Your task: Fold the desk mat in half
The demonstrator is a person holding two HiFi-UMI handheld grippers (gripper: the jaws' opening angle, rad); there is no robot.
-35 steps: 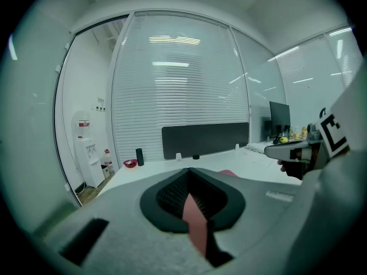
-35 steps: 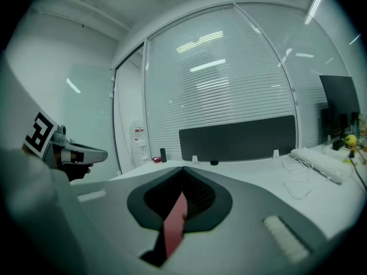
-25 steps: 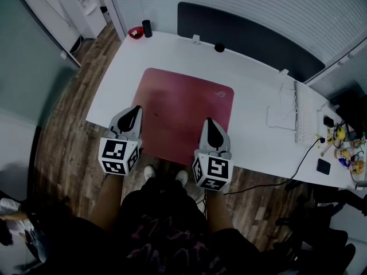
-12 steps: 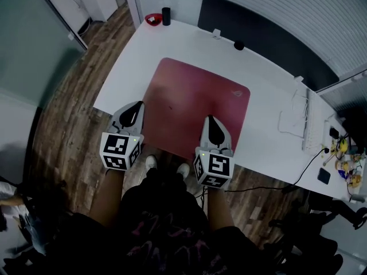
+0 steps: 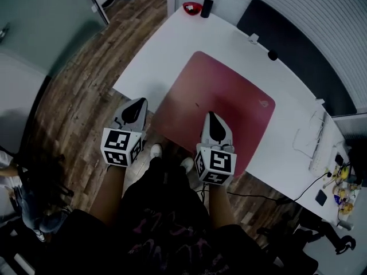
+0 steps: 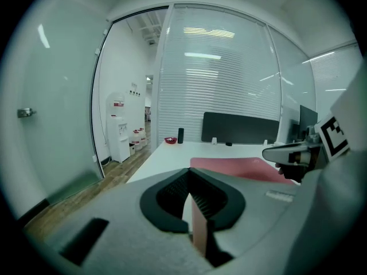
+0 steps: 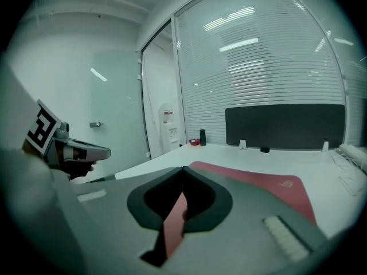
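Desk [image 5: 172, 44] bears flat mat [image 5: 223, 96]; own views show left gripper [image 6: 190, 179], right gripper [image 7: 183, 176] fingers [image 7: 211, 205] together.

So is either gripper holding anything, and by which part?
Nothing is held: the left gripper and right gripper are shut and empty; the desk mat lies flat.

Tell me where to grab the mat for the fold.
Grip the mat by its near edge, left claw and right claw toward its near corners, coming low from the person's side. It lies flat on the desk; that edge runs along the desk's front, probably the easiest place to get under.
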